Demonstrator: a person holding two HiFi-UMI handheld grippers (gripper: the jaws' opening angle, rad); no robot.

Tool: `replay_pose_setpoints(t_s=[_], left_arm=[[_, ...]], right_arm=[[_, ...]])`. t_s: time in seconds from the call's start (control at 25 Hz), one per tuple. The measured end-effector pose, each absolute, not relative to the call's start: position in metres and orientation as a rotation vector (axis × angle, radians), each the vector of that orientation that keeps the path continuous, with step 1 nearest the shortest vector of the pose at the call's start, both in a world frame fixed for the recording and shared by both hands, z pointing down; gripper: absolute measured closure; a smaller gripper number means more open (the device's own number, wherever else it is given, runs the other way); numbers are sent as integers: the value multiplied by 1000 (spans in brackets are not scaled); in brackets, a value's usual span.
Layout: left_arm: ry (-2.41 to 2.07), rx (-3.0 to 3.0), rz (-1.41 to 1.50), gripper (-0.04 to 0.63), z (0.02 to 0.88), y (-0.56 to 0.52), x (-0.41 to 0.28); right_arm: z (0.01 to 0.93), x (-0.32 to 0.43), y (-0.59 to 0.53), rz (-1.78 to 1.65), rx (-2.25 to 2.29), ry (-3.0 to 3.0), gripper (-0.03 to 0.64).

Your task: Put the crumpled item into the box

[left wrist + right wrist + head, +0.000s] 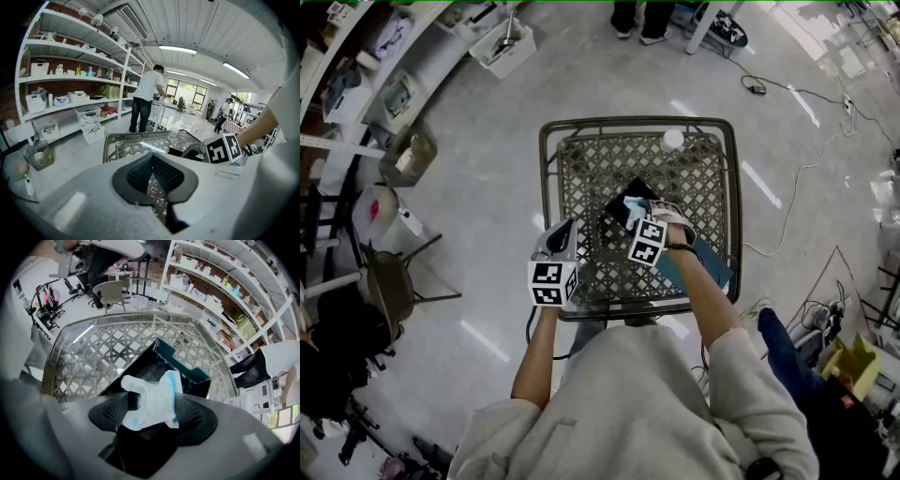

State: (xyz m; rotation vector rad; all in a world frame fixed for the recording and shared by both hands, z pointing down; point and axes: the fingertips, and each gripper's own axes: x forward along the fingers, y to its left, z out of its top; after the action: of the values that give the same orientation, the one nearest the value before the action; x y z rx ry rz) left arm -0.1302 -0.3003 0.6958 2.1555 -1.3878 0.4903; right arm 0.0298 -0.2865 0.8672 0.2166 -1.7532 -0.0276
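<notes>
1. The desk (581,178) is a lattice top under glass inside a raised metal rim. Most of its far half is bare.
2. The box (622,212) sits open near the desk's middle, turned at an angle to the edges. Its dark inside faces up, and a teal lid (705,264) lies toward the near right corner.
3. The right gripper (641,212) hangs over the box's mouth with its jaws spread wide. In the right gripper view the crumpled item (154,401) – white with blue trim – lies loose between the parted jaws of the right gripper (154,412). The box (154,363) is directly beneath it, so the item has not yet settled inside.
4. The left gripper (564,229) is at the near left edge, just inside the rim and well apart from the box. In the left gripper view the pads of the left gripper (152,158) meet at the tips with nothing between them.
5. A small white round thing (673,139) stands alone at the far edge, well clear of both grippers.
6. Around the desk the floor is open on the left and far sides. A chair (389,281) stands off the near left corner, and a cable (787,216) trails across the floor to the right.
</notes>
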Motion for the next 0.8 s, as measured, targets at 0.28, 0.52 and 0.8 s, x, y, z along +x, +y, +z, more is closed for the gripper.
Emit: replay_pose_setpoints(t_s=[0.28,0.52,0.8], left_arm=[[-1377,2175,479,591,691,-300,-123],[-1374,2189,475,591,687,-298,-116],[-1368,2202,472,591,683,-292,-109]], right_arm=[[847,31,-287,-53,262,-1780,310],[814,38,-282,-93,326,-1828,329],[790,54,-274,-43,462,-1873,382]])
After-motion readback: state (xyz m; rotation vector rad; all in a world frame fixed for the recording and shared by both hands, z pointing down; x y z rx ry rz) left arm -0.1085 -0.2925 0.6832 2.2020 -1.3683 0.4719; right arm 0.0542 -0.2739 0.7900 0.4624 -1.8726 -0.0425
